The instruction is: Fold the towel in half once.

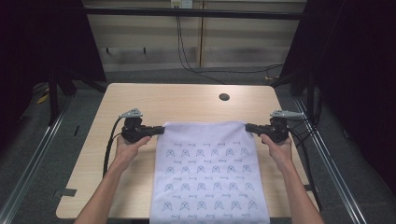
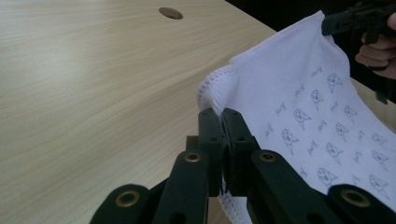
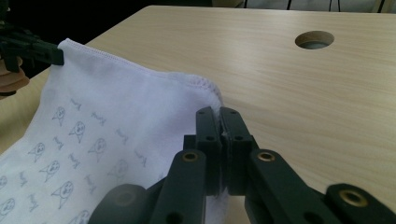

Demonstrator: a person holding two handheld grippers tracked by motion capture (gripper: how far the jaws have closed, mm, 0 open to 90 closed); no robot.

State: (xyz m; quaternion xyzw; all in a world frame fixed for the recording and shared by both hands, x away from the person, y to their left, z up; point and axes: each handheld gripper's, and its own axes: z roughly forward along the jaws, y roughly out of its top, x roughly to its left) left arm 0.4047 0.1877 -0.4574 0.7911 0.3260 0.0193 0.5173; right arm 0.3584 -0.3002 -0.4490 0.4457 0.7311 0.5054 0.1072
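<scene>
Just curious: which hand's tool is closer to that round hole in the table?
The right tool. The hole lies just beyond and slightly inward of it, while the left tool grips the cloth's opposite far corner, clearly farther away.

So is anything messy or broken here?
No, nothing stands out. The white cloth lies flat, its far corners pinched by the left gripper and right gripper. Its near end hangs over the table edge.

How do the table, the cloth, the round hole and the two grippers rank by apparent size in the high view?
1. table
2. cloth, running off the bottom edge
3. left gripper and right gripper, which look alike
4. round hole
</scene>
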